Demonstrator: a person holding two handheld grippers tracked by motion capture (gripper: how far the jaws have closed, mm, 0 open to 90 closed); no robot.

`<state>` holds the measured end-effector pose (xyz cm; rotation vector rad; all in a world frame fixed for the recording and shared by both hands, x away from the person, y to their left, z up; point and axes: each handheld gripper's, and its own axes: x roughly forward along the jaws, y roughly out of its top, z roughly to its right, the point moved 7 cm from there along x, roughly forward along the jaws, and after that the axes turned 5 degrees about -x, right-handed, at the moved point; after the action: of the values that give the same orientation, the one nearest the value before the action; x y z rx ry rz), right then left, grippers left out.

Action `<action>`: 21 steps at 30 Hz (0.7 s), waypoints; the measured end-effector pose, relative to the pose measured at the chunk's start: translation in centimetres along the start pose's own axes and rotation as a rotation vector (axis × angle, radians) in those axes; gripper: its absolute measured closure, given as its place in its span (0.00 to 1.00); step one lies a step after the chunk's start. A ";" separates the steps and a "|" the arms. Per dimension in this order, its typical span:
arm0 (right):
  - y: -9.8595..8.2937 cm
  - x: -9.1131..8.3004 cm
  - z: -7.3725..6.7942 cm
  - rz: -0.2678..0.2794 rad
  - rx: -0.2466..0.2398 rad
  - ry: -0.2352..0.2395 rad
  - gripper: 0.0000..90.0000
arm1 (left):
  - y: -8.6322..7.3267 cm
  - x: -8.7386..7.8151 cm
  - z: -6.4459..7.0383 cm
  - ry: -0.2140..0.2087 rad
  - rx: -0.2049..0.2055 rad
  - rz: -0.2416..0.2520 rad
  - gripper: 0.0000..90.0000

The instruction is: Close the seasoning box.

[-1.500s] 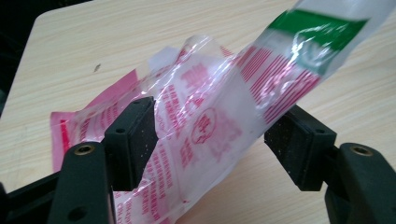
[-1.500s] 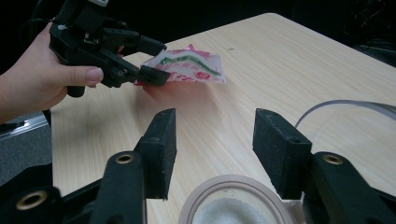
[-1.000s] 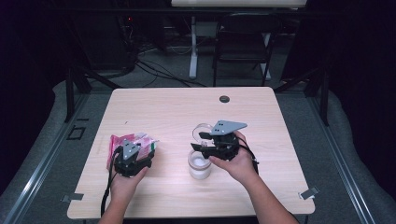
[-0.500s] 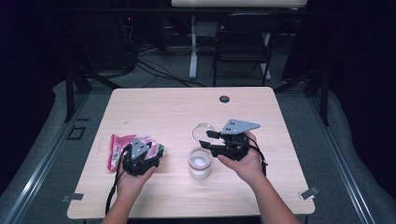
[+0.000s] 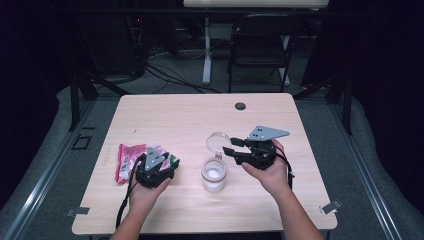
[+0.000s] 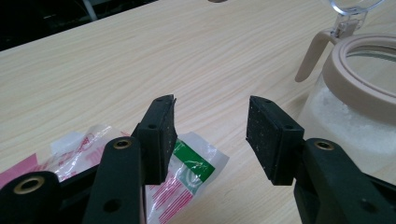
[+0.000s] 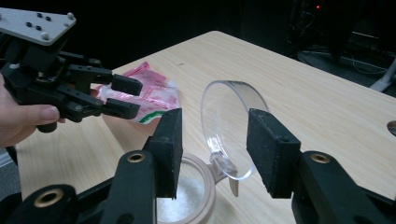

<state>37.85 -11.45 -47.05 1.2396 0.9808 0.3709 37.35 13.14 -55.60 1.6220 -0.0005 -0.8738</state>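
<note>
From the high view, a jar (image 5: 213, 174) of white stuff stands near the middle of the table (image 5: 175, 115), with its clear lid (image 5: 218, 142) flipped up and back on a hinge. The right gripper (image 5: 231, 151) hangs just to the right of the jar, pointing left at the lid. The left gripper (image 5: 167, 161) sits over a pink bag (image 5: 126, 157) on the left side, well apart from the jar. In the left gripper view, the two black jaws are wide open and hold nothing. The bag (image 6: 187, 161) lies flat on the wood just under and behind the left jaw, and the jar (image 6: 355, 116) stands off to the right (so it is close by, but not between the jaws). In the right gripper view, the jaws are open too, with nothing gripped. The lid (image 7: 231, 128) stands up on its edge right between them, a bit past the tips, and the open jar (image 7: 187, 200) is just below. The left gripper (image 7: 126, 98) and the bag (image 7: 149, 95) show farther off. The right gripper is the nearer one to the lid, so I think it only needs to slide forward and pinch the lid's thin edge.
</note>
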 end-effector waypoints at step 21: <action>-1.9 1.1 2.3 -0.048 0.068 -0.031 0.63 | -0.3 0.0 0.8 -0.013 0.035 -0.017 0.60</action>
<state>39.84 -12.71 -49.23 1.2773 1.0011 0.2821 36.76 12.54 -55.81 1.6509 -0.0114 -0.9018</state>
